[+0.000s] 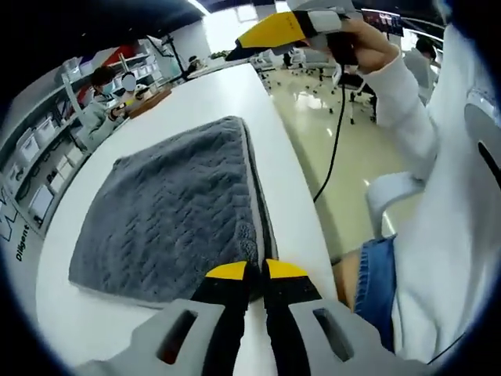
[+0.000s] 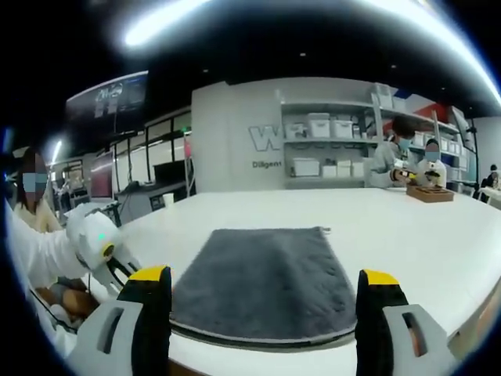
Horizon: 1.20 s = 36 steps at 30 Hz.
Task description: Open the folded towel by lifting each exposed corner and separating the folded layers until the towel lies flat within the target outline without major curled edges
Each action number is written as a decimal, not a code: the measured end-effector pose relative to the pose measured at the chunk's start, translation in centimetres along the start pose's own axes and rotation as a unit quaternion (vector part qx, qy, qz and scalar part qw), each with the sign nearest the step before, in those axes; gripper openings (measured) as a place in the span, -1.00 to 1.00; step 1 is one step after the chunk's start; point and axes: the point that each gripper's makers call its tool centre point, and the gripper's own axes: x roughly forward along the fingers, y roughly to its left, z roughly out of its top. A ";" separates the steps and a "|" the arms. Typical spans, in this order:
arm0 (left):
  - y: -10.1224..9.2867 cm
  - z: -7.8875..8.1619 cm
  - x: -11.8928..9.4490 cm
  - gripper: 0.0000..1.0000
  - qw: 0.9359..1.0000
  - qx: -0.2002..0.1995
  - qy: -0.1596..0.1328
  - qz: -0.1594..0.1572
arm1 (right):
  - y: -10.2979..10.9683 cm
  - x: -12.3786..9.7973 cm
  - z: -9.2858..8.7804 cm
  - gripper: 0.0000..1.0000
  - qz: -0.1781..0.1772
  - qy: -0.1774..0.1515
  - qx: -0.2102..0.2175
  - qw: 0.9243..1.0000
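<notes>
A folded grey towel [image 1: 176, 211] was seen lying on a white table [image 1: 227, 98], with both grippers at its near edge.

In the left gripper view, the left gripper [image 1: 257, 272] was brought to a near corner of the towel with its yellow-tipped jaws almost together; whether the cloth was pinched between them could not be told. Beyond the towel, the right gripper [image 1: 270, 31] was held high in a person's hand [image 1: 364, 43], a black cable [image 1: 333, 149] hanging from it beside the table. In the right gripper view, the right gripper [image 2: 262, 286] was held wide apart and empty, framing the towel's near edge. Behind the towel, shelves of boxes [image 2: 325, 145] and seated people [image 2: 407, 160] were seen.
</notes>
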 end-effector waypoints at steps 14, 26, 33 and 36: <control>-2.0 2.6 1.7 -0.86 0.999 -0.011 -0.021 -0.041 | -0.7 -0.6 0.3 0.96 -0.006 -0.004 0.001 1.000; 1.9 3.6 0.0 -0.87 0.994 -0.089 -0.059 -0.023 | -1.0 -0.6 0.5 0.96 -0.008 -0.004 0.002 1.000; 4.3 3.8 -0.4 -0.87 0.994 -0.088 -0.063 0.010 | -1.0 -0.6 0.6 0.96 -0.009 -0.005 0.002 1.000; 4.9 3.8 -0.6 -0.87 0.995 -0.080 -0.058 0.020 | -0.9 -0.6 0.5 0.96 -0.008 -0.004 0.003 1.000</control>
